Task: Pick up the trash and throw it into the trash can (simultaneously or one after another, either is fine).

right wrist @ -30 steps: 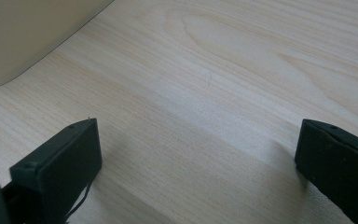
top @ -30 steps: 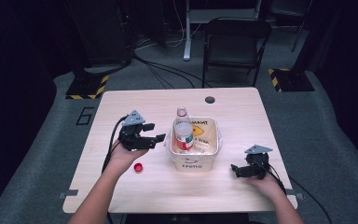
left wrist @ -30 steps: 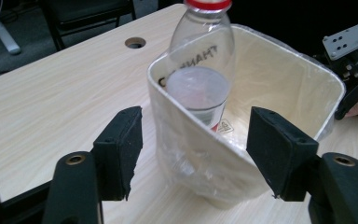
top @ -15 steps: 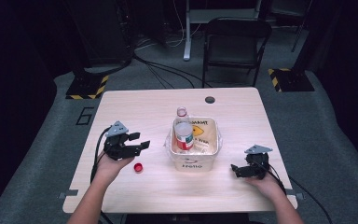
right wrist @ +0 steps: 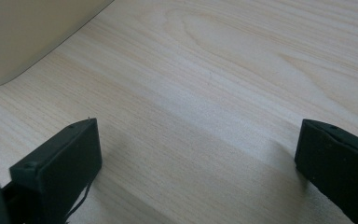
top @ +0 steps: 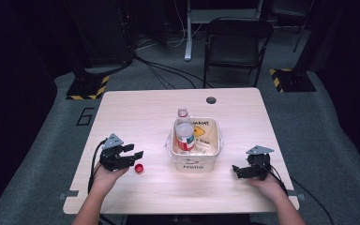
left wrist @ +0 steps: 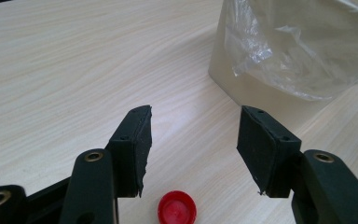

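The left gripper (top: 130,156) sits low over the table (top: 136,112), at about 8 o'clock from the bin (top: 195,161). Its jaws stand partly open with nothing pressed between them, and they have just been closing. The red cap (top: 139,168) lies on the bare wood just beside the jaw tips; in the left gripper view the red cap (left wrist: 177,208) sits between the bases of the two jaws, short of the pads (left wrist: 137,140). This placement suggests a pick-up approach: the gap is being narrowed to suit a small cap.

The right gripper (top: 242,170) rests on the table at about 4 o'clock from the bin, jaws wide and empty, apparently parked clear of the work.

The bin is lined with a clear plastic bag (left wrist: 303,51) and holds a can (top: 185,137) with a red-and-white label, upright. A clear bottle (top: 183,113), uncapped, stands at the bin's far edge, at 12 o'clock.

Legible writing: "Hello" on the bin's near wall. Print on a yellow item inside is too small to read.
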### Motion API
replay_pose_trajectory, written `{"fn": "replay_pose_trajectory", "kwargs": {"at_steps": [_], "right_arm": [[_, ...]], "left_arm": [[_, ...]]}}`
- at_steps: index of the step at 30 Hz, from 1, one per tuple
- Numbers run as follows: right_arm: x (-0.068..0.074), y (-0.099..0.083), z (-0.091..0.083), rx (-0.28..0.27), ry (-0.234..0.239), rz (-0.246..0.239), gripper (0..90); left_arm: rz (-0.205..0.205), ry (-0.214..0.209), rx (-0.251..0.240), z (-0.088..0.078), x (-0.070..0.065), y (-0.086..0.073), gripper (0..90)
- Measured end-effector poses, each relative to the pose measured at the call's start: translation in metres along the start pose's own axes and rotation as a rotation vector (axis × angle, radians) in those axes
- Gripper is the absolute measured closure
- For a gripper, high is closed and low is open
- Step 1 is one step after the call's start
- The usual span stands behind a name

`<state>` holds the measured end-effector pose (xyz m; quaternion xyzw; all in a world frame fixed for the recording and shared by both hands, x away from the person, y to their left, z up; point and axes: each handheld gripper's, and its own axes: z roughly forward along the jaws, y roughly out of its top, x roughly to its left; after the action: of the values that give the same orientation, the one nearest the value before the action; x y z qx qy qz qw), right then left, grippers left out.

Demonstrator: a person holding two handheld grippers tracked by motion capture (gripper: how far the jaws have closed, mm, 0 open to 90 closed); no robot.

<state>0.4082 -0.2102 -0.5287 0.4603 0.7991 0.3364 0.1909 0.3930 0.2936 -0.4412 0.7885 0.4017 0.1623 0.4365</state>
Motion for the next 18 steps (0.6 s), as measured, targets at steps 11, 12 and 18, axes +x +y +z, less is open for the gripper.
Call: {"fn": "replay_pose_trajectory", "kwargs": {"at_steps": [11, 12, 18], "right_arm": [[0.000, 0.000, 0.000, 0.000, 0.000, 0.000, 0.0], [0.000, 0.000, 0.000, 0.000, 0.000, 0.000, 0.0], [0.000, 0.000, 0.000, 0.001, 0.001, 0.001, 0.0]], "left_arm": [[-0.042, -0.001, 0.040, 0.009, 0.008, -0.027, 46.4], [-0.051, -0.003, 0.046, 0.010, 0.008, -0.029, 46.6], [-0.067, -0.012, 0.059, 0.016, 0.011, -0.040, 47.8]]}}
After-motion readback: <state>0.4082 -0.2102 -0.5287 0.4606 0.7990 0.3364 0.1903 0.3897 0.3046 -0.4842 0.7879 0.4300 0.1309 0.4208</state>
